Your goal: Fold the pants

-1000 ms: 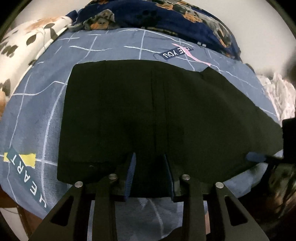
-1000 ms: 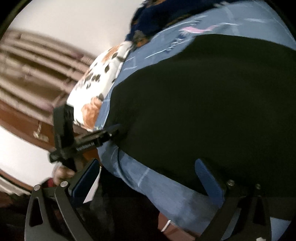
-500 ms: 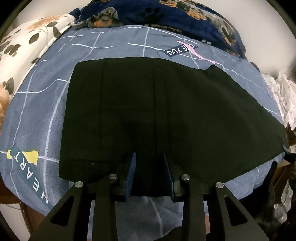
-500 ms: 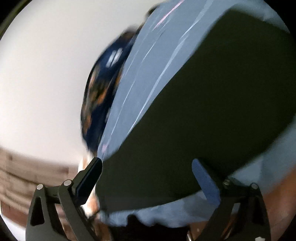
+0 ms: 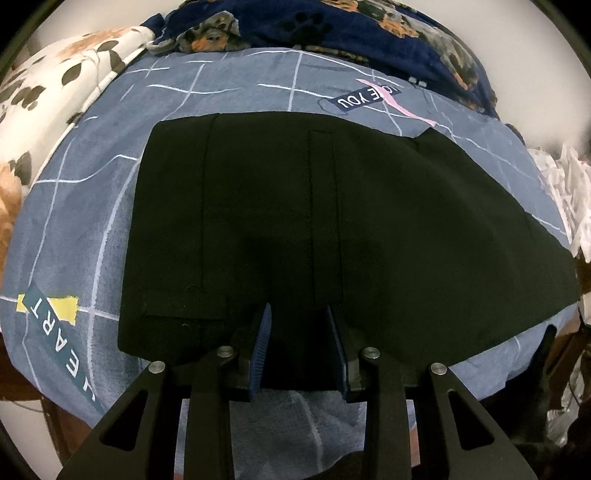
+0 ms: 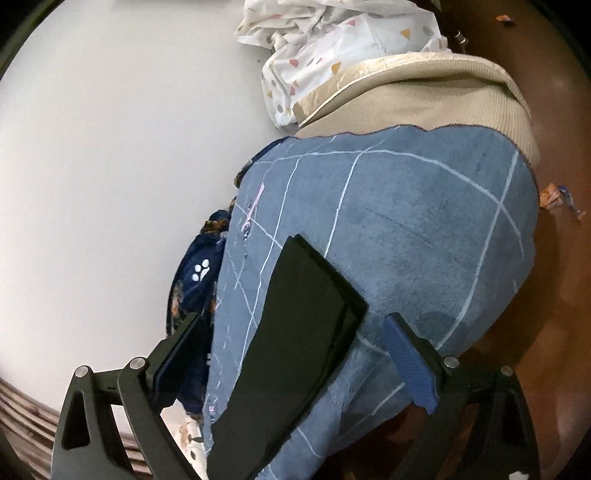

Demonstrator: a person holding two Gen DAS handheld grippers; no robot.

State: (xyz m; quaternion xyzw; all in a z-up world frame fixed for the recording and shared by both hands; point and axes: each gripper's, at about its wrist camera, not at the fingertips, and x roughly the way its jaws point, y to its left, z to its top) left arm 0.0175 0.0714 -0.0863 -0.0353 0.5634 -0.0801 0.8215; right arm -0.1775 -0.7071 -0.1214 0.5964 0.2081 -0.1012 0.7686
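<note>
Black pants [image 5: 332, 221] lie flat across the blue checked bedsheet [image 5: 92, 221], waist at the left and legs running right. My left gripper [image 5: 298, 314] points down at the pants' near edge. Its jaws stand a narrow gap apart, and the fabric lies flat and unbunched under them. In the right wrist view the pants [image 6: 295, 350] are seen end-on as a dark strip on the sheet [image 6: 424, 221]. My right gripper [image 6: 295, 321] stands wide open just short of the leg end, a finger on either side, touching nothing.
A navy paw-print blanket [image 5: 332, 26] and a floral white pillow [image 5: 55, 74] lie at the back of the bed. Crumpled white cloth [image 6: 332, 37] and a beige cover [image 6: 424, 92] sit past the sheet's end. Brown floor [image 6: 554, 110] lies beside the bed, with a white wall behind.
My right gripper swung from beside the left one, along the pants, to their leg end, and rolled. It has left the left wrist view. The left gripper and the pants stayed still.
</note>
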